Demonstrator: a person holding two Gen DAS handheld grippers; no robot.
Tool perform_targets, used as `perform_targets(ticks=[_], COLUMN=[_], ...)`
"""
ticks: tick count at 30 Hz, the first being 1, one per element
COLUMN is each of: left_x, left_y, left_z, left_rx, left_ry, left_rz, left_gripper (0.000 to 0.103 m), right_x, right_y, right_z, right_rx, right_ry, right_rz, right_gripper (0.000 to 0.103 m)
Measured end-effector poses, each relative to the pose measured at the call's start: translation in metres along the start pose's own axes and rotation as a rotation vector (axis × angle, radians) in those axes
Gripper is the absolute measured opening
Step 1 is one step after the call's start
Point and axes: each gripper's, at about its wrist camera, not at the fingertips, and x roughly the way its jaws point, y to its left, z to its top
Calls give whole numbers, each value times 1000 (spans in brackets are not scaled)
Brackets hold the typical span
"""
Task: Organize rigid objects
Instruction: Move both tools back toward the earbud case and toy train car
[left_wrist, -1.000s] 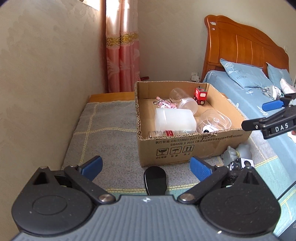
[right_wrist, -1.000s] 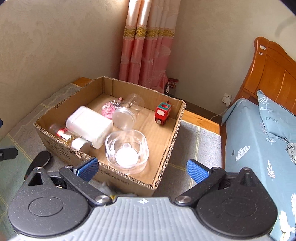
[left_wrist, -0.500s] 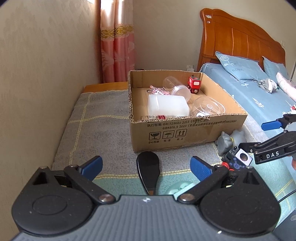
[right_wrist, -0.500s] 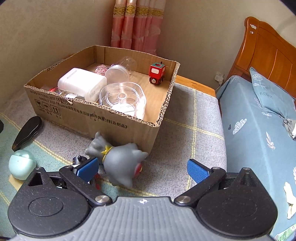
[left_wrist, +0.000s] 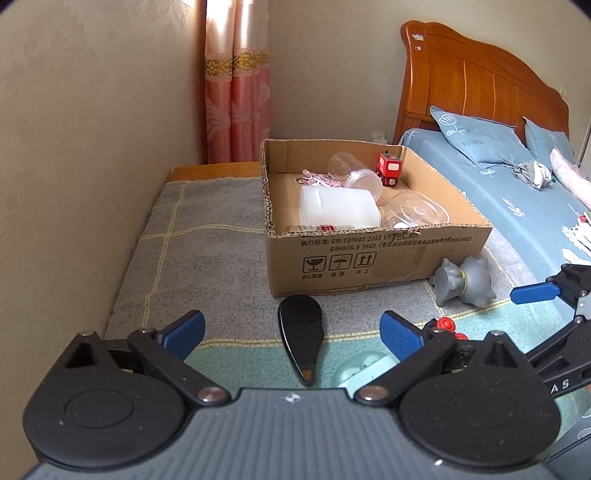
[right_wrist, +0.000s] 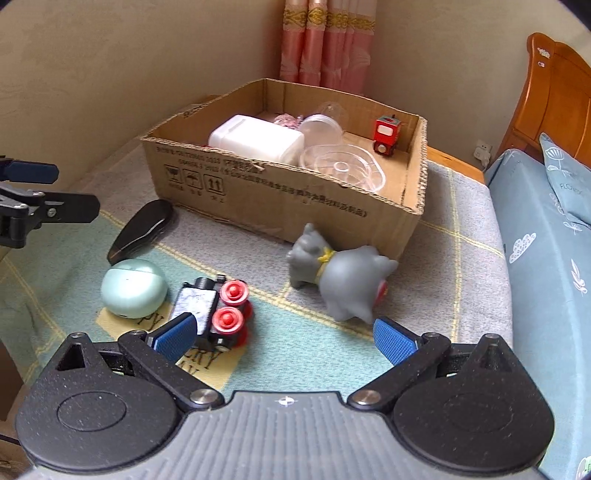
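Here, in the left wrist view, the left gripper (left_wrist: 291, 332) is held low and level above the near part of a grey and green blanket (left_wrist: 207, 243), its blue-padded fingers spread wide with nothing between them. Directly ahead of it a black paddle-shaped object (left_wrist: 301, 334) lies flat, and past that a cardboard box (left_wrist: 369, 254) is set towards the blanket's far right corner. A white plastic container (left_wrist: 340, 210), clear plastic tubs (left_wrist: 413, 214) and a red toy block (left_wrist: 388, 168) are seen inside the box. A grey toy animal (left_wrist: 465, 282) lies just beside the box's near right corner. A mint-green round case (left_wrist: 360, 371) is partly hidden behind the right finger, and the blue bed (left_wrist: 517, 199) with its wooden headboard (left_wrist: 476, 81) is shown in full only here. In the right wrist view, the right gripper (right_wrist: 284, 338) is tilted downward over the blanket's near edge, jaws likewise wide apart and empty. What is hidden in the other view is laid bare here: the mint-green case (right_wrist: 133, 288) whole, and beside it a toy train (right_wrist: 216, 310) with red wheels, lying on its side by the left fingertip. The grey toy animal (right_wrist: 340, 273) is seen beyond the fingers.
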Motion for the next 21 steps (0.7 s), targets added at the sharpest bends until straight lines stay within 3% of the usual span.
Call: perform_targets(ticks=[8, 11, 21], left_x=[2, 5, 42], left_y=[5, 3, -27], left_z=[-6, -9, -21], left_rx=[0, 12, 58], left_ry=[19, 36, 128], left_rz=[-4, -20, -97], left_gripper=[100, 100, 100], right_x=[35, 36, 34], right_y=[24, 11, -1], right_z=[-10, -14, -30], right_rx=[-38, 18, -2], right_ry=[42, 43, -39], right_rz=[-40, 0, 26], right_gripper=[103, 103, 103])
